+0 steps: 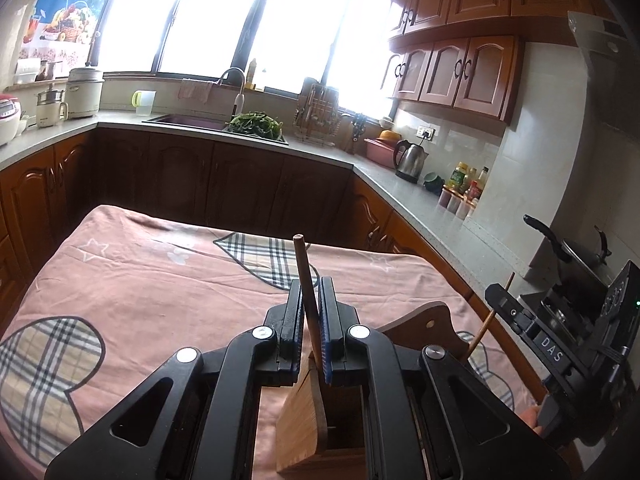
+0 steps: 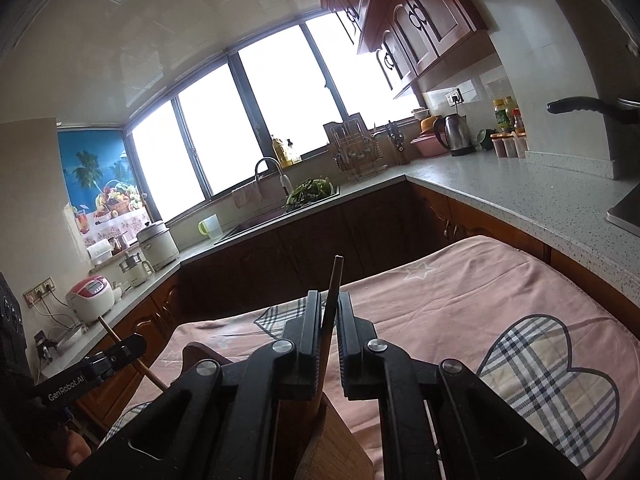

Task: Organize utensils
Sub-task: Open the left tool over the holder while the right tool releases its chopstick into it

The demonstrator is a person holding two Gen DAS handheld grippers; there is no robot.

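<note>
My left gripper [image 1: 310, 285] is shut on a thin brown chopstick [image 1: 301, 258] that rises upright between its pads. The chopstick's lower end reaches down into a wooden utensil holder [image 1: 304, 432] standing on the pink cloth-covered table [image 1: 160, 280]. My right gripper [image 2: 330, 300] is shut on a second chopstick [image 2: 336, 276], also upright, over the same wooden holder [image 2: 344, 448]. Each gripper shows in the other's view: the right gripper [image 1: 496, 294] with its chopstick [image 1: 485, 330] at the right edge, the left gripper [image 2: 134, 346] with its chopstick [image 2: 154, 376] at the left edge.
The holder's dark wooden back panel [image 1: 430, 322] stands between the two grippers. Grey counters wrap round the table, with a sink [image 1: 188, 120], a dish rack [image 1: 316, 120], a kettle [image 1: 410, 160], bottles [image 1: 466, 182] and a pan [image 1: 576, 252] on the stove at the right.
</note>
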